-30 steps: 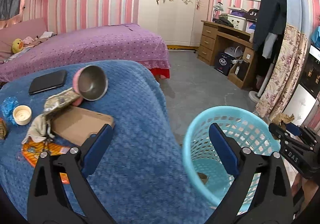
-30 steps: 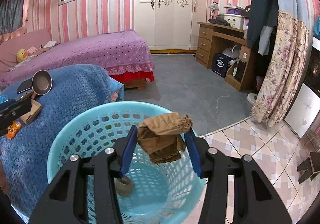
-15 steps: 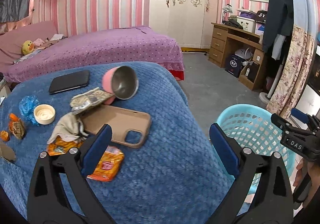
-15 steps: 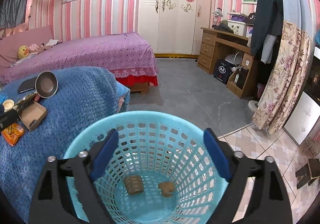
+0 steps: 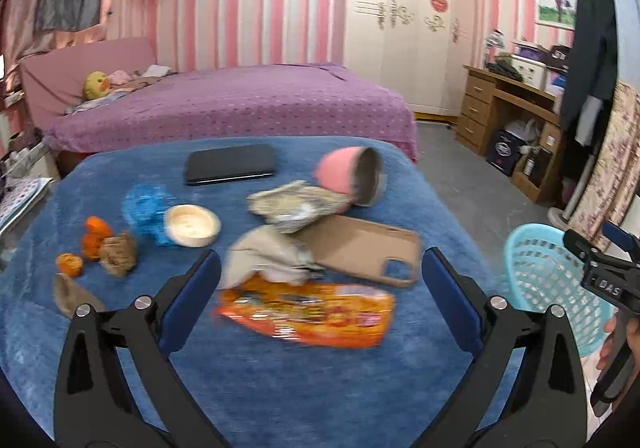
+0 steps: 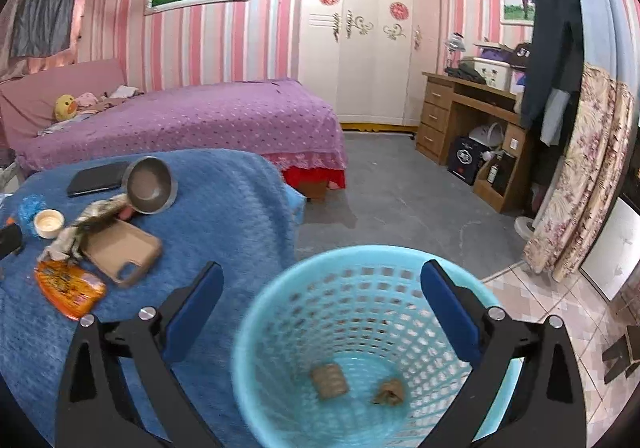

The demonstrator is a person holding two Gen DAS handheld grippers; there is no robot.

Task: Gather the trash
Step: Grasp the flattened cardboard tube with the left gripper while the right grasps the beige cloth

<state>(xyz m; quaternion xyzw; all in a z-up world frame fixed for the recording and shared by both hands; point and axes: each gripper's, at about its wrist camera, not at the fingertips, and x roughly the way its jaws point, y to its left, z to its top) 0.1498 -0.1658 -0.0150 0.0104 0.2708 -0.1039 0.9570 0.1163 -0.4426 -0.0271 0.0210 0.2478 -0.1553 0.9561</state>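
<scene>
Trash lies on the blue-covered table: an orange snack wrapper, a crumpled beige tissue, a crinkled foil wrapper, orange peels and a brown paper wad. My left gripper hovers open just before the orange wrapper, holding nothing. My right gripper hangs over the light blue basket; its jaws are opening and nothing is between them. Two brown crumpled scraps lie on the basket's bottom. In the left wrist view the basket stands right of the table.
Also on the table are a tan phone case, a black phone, a tipped pink bowl, a small white dish and crumpled blue plastic. A purple bed lies behind, a wooden desk to the right.
The right gripper's jaws spread and the brown wad it held dropped into the basket. The left gripper swung left, away from the basket, to face the trash on the table.
</scene>
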